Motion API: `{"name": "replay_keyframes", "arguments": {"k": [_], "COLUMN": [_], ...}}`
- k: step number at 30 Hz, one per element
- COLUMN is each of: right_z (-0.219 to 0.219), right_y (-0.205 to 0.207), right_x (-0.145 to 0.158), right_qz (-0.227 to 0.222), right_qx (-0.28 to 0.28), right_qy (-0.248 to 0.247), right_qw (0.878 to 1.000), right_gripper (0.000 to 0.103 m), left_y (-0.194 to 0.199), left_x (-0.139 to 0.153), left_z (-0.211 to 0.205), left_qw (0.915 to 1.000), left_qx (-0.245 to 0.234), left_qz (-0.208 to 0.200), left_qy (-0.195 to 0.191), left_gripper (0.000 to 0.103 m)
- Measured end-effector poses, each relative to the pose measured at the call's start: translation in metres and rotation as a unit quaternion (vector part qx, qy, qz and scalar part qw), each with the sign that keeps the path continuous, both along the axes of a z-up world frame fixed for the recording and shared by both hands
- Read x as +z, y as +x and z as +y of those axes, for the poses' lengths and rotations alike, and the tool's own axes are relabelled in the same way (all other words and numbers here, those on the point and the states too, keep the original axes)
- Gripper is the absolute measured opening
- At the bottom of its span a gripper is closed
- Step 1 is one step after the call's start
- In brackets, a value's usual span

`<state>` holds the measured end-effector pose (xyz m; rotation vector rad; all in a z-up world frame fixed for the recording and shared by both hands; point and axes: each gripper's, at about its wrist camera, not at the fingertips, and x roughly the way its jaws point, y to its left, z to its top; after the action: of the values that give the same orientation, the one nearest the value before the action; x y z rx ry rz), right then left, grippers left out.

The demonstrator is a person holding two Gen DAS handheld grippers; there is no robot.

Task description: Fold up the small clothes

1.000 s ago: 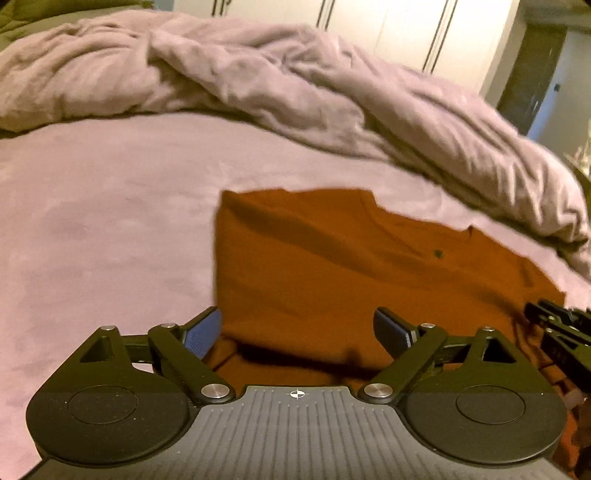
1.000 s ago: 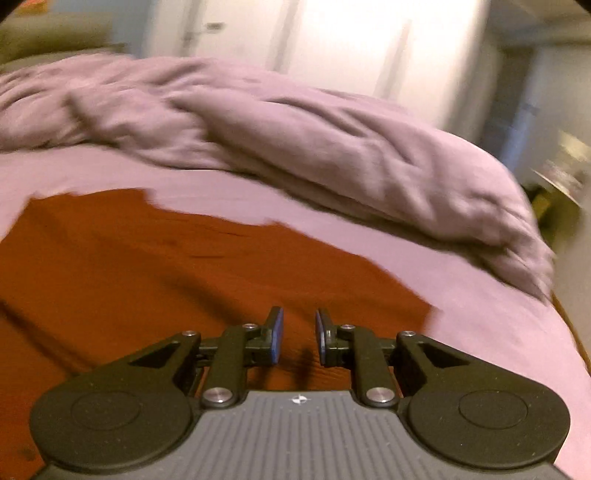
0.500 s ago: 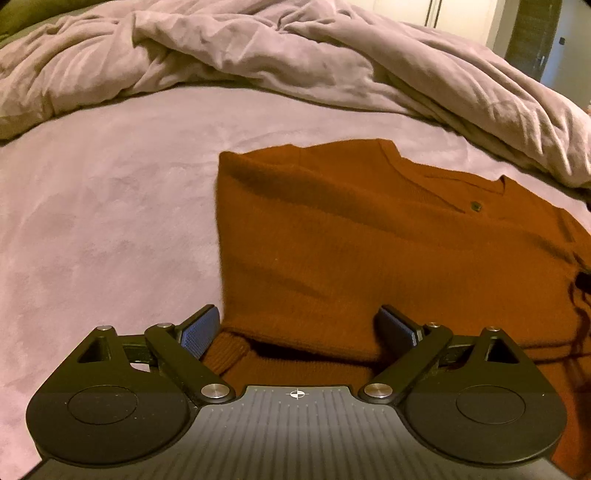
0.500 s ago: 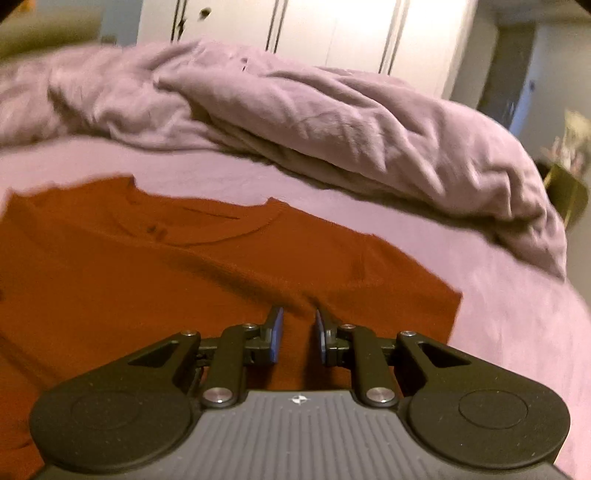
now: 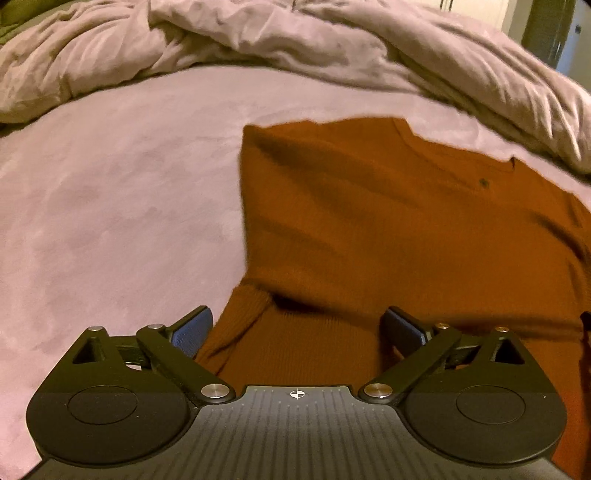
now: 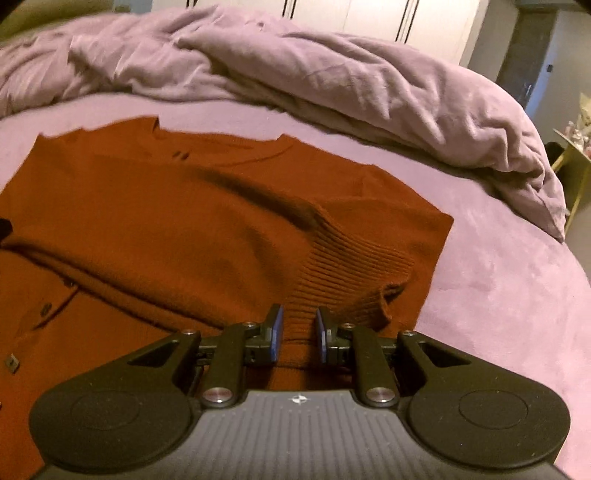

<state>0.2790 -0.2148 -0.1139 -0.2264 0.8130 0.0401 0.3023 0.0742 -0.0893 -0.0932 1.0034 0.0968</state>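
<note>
A rust-orange knit cardigan (image 5: 406, 229) lies flat on the lilac bed, neckline toward the far side, sleeves folded across its body. My left gripper (image 5: 298, 328) is open wide, low over the cardigan's near left part, with a ribbed sleeve cuff (image 5: 243, 314) between its fingers. In the right wrist view the cardigan (image 6: 166, 229) fills the left and middle. My right gripper (image 6: 298, 334) is narrowly parted around the ribbed cuff (image 6: 343, 266) of the right sleeve, which rises between the blue pads (image 6: 275, 334); the grip is unclear.
A rumpled lilac duvet (image 5: 295, 44) is heaped along the far side of the bed (image 5: 110, 206); it also shows in the right wrist view (image 6: 332, 81). White wardrobe doors (image 6: 369, 14) stand behind. A yellow side table (image 6: 572, 155) is at the far right.
Both grippers have dropped and moved in over the cardigan. The right sleeve's ribbed cuff now stands between the right gripper's fingers. The left gripper stays wide open.
</note>
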Motion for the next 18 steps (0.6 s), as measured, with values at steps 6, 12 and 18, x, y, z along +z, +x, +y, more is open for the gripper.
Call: {"name": "replay_keyframes", "arguments": {"k": [6,12,18], "right_z": [0.005,-0.037,-0.069], "right_y": [-0.025,-0.153,-0.233], "right_x": [0.021,0.04,0.037], "right_qz": [0.089,0.073,0.084], "right_qx": [0.012,-0.006,-0.063], "right_qy": [-0.042,0.041,0.097], "right_qw": [0.995,0.996,0.99], "right_gripper": [0.02,0.031,0.032], "left_y": [-0.06,-0.153,-0.207], "left_x": [0.014,0.015,0.009], "left_z": [0.013,0.042,0.063], "left_qw": [0.9996,0.9996,0.998], "left_qx": [-0.025,-0.024,0.014], "left_qz": [-0.009,-0.007,0.019], "left_qy": [0.012,-0.013,-0.059], "left_gripper": [0.101,0.101,0.101]}}
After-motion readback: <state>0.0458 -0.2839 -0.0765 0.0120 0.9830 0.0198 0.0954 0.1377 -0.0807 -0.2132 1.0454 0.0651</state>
